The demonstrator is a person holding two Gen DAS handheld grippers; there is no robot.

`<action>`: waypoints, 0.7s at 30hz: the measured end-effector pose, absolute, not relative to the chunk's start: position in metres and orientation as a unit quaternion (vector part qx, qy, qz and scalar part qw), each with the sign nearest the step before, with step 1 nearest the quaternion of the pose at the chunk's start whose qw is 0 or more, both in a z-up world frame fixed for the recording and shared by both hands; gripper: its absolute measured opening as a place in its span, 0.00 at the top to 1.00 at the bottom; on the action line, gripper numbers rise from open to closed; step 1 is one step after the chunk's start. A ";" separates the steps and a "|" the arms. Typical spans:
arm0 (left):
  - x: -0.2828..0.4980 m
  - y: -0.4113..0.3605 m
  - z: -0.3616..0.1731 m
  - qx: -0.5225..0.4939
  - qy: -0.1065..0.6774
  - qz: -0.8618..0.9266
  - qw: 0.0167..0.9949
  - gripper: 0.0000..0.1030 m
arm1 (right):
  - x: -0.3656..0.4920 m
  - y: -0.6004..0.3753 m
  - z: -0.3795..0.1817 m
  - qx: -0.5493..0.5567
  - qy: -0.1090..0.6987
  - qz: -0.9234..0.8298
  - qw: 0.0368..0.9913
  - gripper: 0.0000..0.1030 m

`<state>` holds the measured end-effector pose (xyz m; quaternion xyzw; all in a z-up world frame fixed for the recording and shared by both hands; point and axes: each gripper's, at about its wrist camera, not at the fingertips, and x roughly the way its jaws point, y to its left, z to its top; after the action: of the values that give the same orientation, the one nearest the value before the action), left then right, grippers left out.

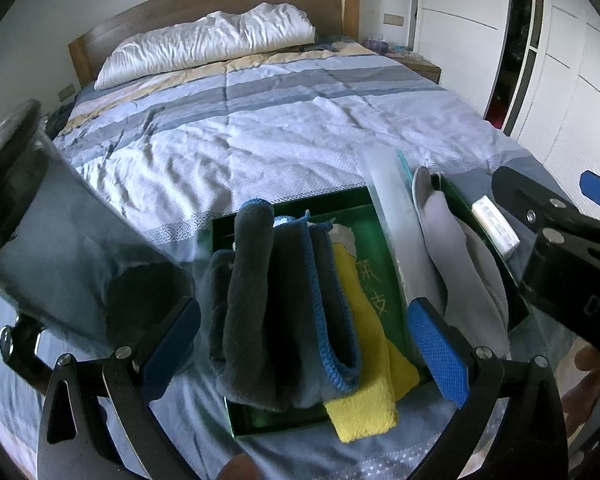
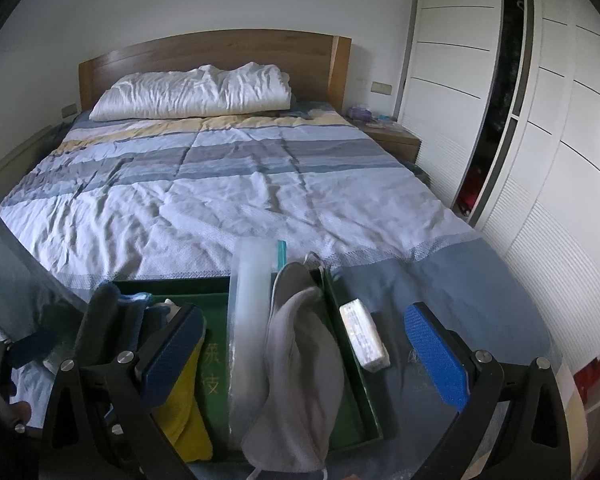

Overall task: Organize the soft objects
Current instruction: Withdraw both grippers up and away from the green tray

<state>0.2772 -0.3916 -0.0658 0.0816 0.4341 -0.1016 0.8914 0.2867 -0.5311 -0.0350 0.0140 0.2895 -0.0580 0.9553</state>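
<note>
A green tray [image 1: 342,205] lies on the bed near its foot. In it are a folded grey cloth with blue trim [image 1: 276,300], a yellow cloth [image 1: 364,364], a clear plastic roll [image 1: 394,220] and a light grey cloth [image 1: 464,272]. My left gripper [image 1: 306,350] is open, its blue pads on either side of the grey and yellow cloths, holding nothing. My right gripper [image 2: 308,354] is open above the tray [image 2: 352,392], straddling the plastic roll [image 2: 248,320] and the light grey cloth [image 2: 300,364]. The yellow cloth [image 2: 184,408] shows beside its left pad.
A white tissue pack [image 2: 364,336] lies on the bedspread just right of the tray. A white pillow [image 2: 192,92] lies at the wooden headboard. A nightstand [image 2: 392,136] and white wardrobe doors [image 2: 540,160] stand on the right. A dark object [image 1: 60,232] fills the left wrist view's left side.
</note>
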 end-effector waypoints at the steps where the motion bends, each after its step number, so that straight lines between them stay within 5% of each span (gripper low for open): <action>1: 0.274 -0.389 -0.064 0.080 0.432 -0.103 0.892 0.02 | 0.284 -0.531 -0.034 0.016 0.289 -0.059 0.955 0.00; 21: 0.212 -0.351 -0.037 0.073 0.409 -0.140 0.899 0.02 | 0.225 -0.513 -0.023 0.037 0.296 -0.104 0.949 0.00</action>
<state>0.2116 -0.3511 -0.0369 0.0730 0.4090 -0.1396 0.8988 0.2249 -0.5126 -0.0230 0.0366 0.2962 -0.1043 0.9487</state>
